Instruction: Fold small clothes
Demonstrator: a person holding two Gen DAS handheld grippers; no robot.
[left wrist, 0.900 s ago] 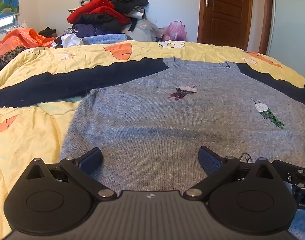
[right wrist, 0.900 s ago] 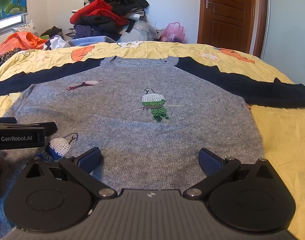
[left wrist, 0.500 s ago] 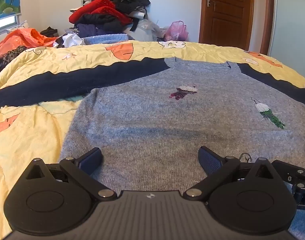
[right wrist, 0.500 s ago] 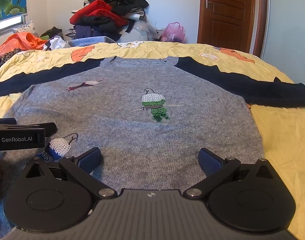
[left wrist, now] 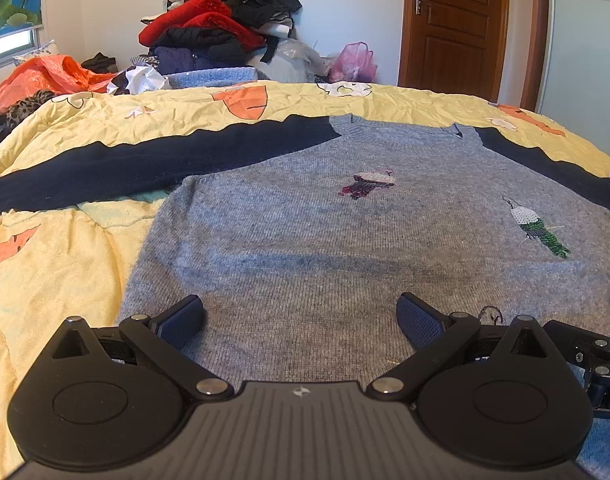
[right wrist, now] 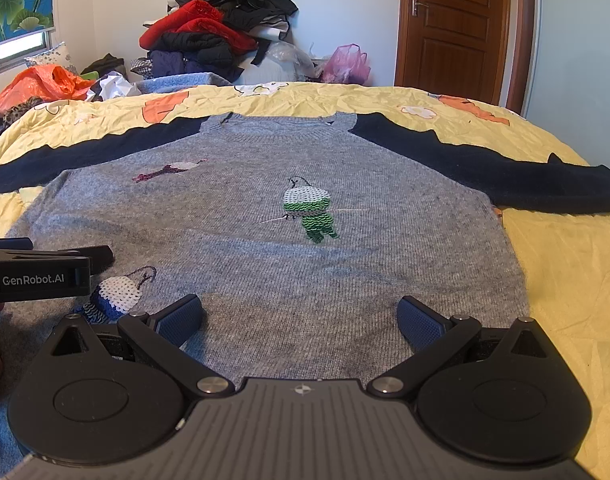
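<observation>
Both claws, the left claw and the right claw, are showing matte black ribbed bodies, round side discs, silver pivot screws and textured blue fingertips (one side is reading "GenRobot.AI").

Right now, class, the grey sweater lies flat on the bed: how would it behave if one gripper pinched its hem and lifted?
The grey sweater looks like soft knit, so it would probably droop and fold, not hold shape. Its dark sleeves lie spread wide and would likely trail behind. The wrinkled yellow bedspread may drag along with it slightly.
</observation>
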